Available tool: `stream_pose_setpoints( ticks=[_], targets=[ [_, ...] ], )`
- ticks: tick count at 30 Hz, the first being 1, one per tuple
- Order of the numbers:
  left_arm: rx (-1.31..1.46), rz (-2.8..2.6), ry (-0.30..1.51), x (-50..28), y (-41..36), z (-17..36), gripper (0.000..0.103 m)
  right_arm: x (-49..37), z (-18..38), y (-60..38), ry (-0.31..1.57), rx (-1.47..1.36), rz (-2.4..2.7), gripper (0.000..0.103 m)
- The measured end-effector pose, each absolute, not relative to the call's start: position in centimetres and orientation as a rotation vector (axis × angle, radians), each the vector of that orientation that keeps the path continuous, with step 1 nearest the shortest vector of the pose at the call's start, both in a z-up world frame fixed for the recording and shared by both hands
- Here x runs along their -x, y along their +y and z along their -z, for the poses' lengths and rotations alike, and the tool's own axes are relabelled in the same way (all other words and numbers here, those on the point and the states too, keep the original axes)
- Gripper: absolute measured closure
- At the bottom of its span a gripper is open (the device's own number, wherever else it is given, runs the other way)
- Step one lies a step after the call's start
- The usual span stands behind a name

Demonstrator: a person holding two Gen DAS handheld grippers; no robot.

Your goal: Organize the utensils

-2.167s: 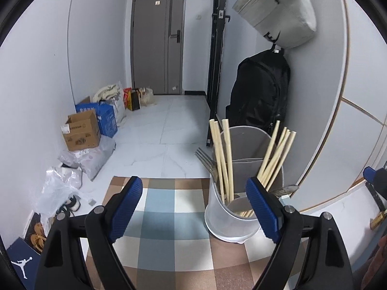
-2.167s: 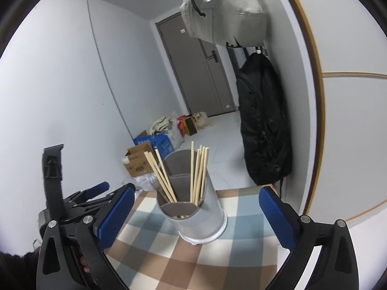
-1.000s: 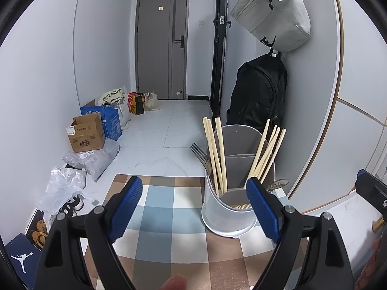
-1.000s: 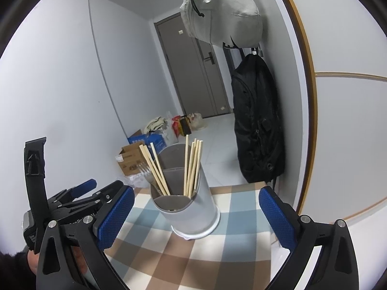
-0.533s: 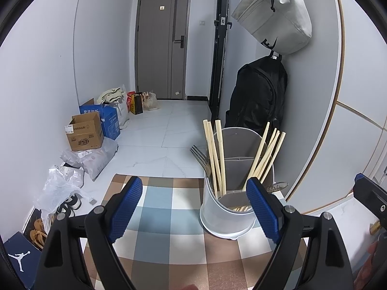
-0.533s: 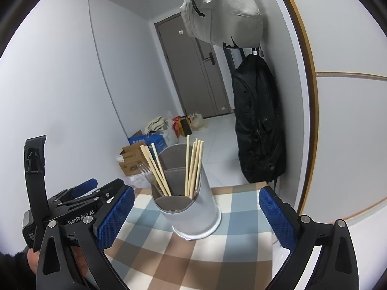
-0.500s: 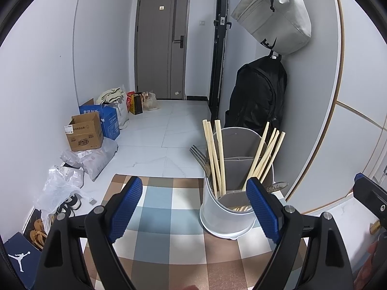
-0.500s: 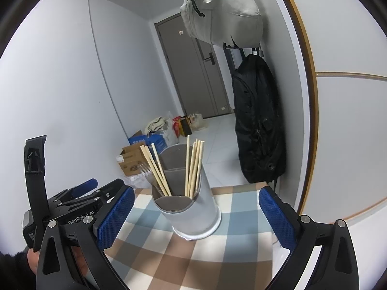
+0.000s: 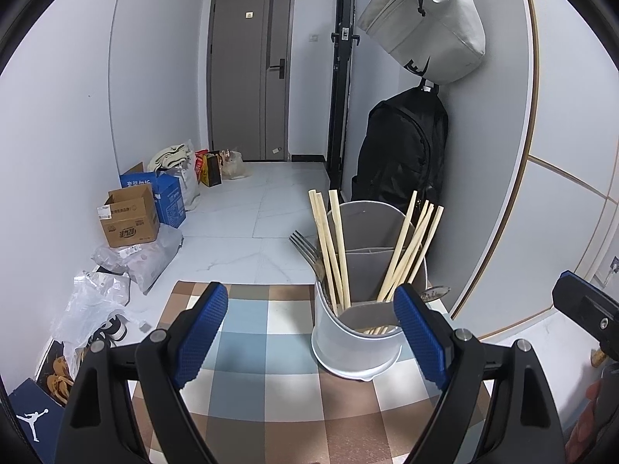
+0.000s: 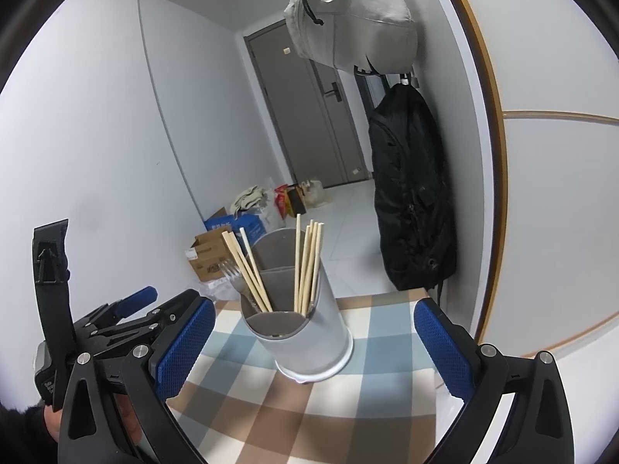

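A pale grey utensil holder with inner dividers stands upright on the checked tablecloth. Wooden chopsticks stick up from two of its compartments, and a metal fork leans out on the left. A spoon bowl shows at its right rim. My left gripper is open in front of the holder, nothing between its blue pads. My right gripper is open too, a short way back from the holder. The left gripper also shows at the left of the right wrist view.
A black backpack and a grey bag hang on the wall at the right. Beyond the table's far edge lie a tiled floor, cardboard boxes and plastic bags along the left wall. A closed door stands at the far end.
Between the earliest frames and one second ago both views shifted slightly, the holder sliding a little in the picture. Since then nothing has visibly moved.
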State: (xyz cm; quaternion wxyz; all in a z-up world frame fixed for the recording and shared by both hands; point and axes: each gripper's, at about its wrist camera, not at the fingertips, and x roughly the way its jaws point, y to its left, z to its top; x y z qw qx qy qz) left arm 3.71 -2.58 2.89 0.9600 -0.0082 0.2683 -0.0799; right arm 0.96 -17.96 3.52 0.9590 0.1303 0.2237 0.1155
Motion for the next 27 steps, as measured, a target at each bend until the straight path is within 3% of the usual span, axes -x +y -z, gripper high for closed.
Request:
stream_pose_setpoints(
  ticks=[27],
  targets=[
    [0.077,0.21,0.532,-3.65,-1.8,-3.18,0.019,-1.02,-3.37,-17.94,0.453,-0.268,-0.235,0.0]
  ],
)
